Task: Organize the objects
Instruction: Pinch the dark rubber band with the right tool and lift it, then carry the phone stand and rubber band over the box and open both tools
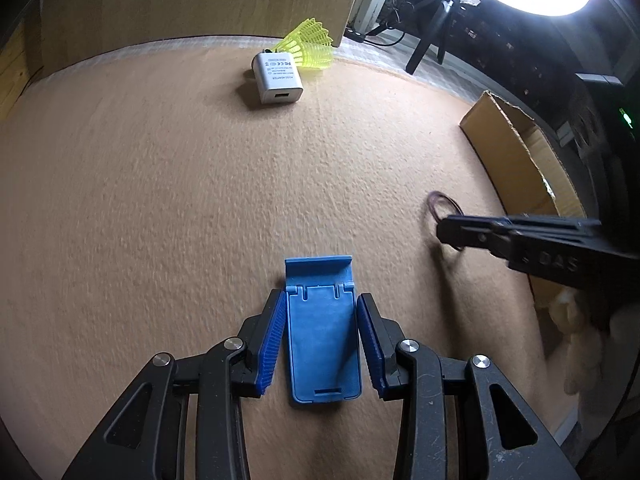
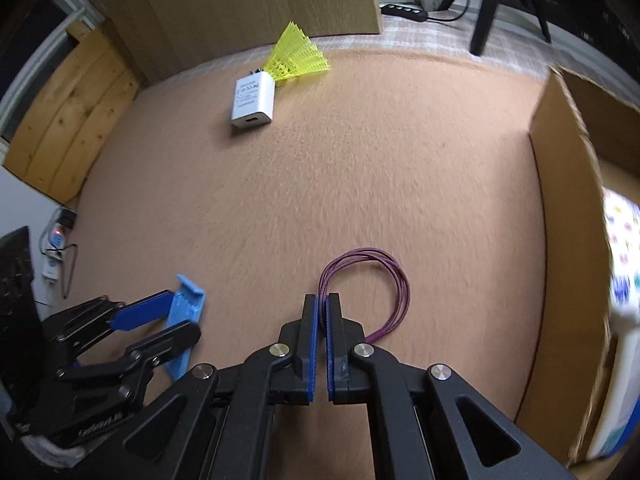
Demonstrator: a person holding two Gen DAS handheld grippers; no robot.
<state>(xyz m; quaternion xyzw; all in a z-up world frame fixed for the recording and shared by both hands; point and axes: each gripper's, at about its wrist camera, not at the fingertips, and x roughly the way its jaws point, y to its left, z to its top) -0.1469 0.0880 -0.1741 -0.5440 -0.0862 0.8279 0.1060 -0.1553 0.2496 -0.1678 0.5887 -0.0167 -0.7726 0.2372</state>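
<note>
While the blue phone stand (image 1: 322, 344) was clamped between the left gripper (image 1: 321, 340) pads, purple cord loops (image 2: 374, 284) were pinched by the right gripper (image 2: 322, 312). Both were held near the cardboard box (image 2: 568, 216); the white charger (image 2: 253, 100) lay well apart from it.

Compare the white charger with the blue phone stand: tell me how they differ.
The white charger is a compact block; the blue phone stand is a flat, long plate with a raised lip at its far end. The charger lies far back, next to the yellow shuttlecock; the stand lies near, between the fingers of the left hand-held gripper. Both rest on the tan mat.
</note>
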